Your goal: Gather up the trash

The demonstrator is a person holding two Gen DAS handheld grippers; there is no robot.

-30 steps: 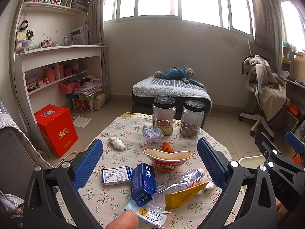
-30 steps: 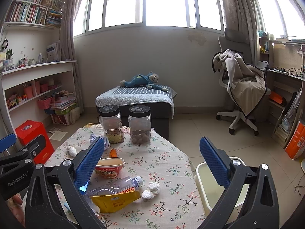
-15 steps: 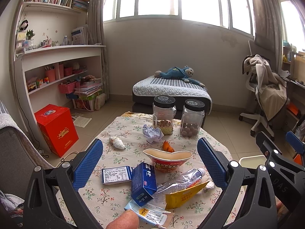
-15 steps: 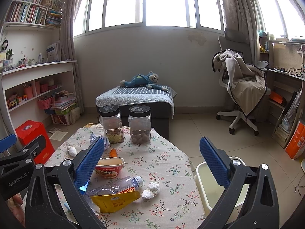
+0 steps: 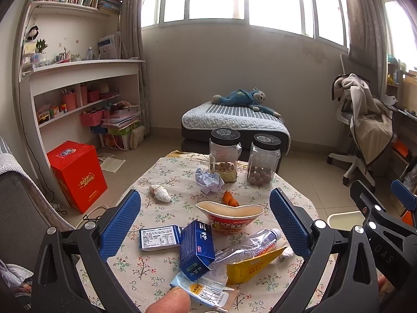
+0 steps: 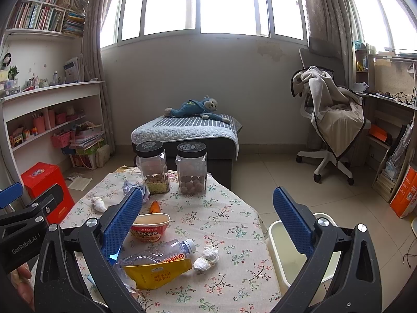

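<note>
Trash lies on a floral-cloth table (image 5: 166,172): a crushed plastic bottle (image 5: 247,245), a yellow wrapper (image 5: 250,267), a blue carton (image 5: 196,249), a flat blue-white box (image 5: 159,240), a squashed noodle bowl (image 5: 229,215), crumpled tissue (image 6: 207,258), a paper ball (image 5: 208,181) and orange peel (image 5: 229,199). A cream bin (image 6: 280,237) stands on the floor to the table's right. My left gripper (image 5: 206,223) is open and empty above the near trash. My right gripper (image 6: 208,224) is open and empty above the table's right half.
Two lidded jars (image 5: 225,159) (image 5: 263,163) stand at the table's far edge. A white wad (image 5: 160,193) lies far left. A red box (image 5: 78,174) and shelves (image 5: 78,99) are left; a bed (image 5: 234,122) is behind; an office chair (image 6: 331,130) is right.
</note>
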